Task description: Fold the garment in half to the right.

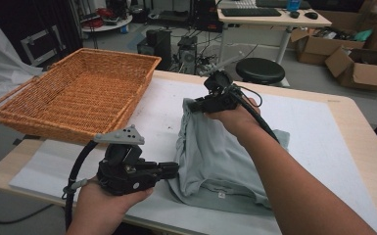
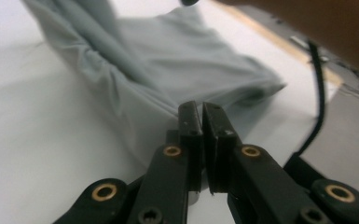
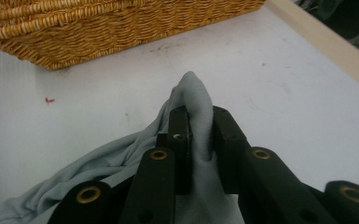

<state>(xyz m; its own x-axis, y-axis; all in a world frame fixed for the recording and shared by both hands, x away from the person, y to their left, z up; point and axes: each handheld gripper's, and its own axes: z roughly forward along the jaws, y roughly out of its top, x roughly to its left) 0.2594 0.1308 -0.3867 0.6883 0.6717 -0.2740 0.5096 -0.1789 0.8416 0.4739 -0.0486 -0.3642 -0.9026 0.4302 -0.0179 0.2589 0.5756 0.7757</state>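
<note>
Two bare forearms, no sleeves, each hand carrying a black tool. The left gripper (image 1: 169,170) is a blocky black body with a grey three-cornered plate on top, dotted with small holes, and a thick black cable trailing off. The right gripper (image 1: 190,106) is black too, with a thinner black cable. Brass-ringed pivots and hex screws stud the flat black jaw arms.

Even, soft indoor light, faint shadows; close-ups blur toward the background.
</note>
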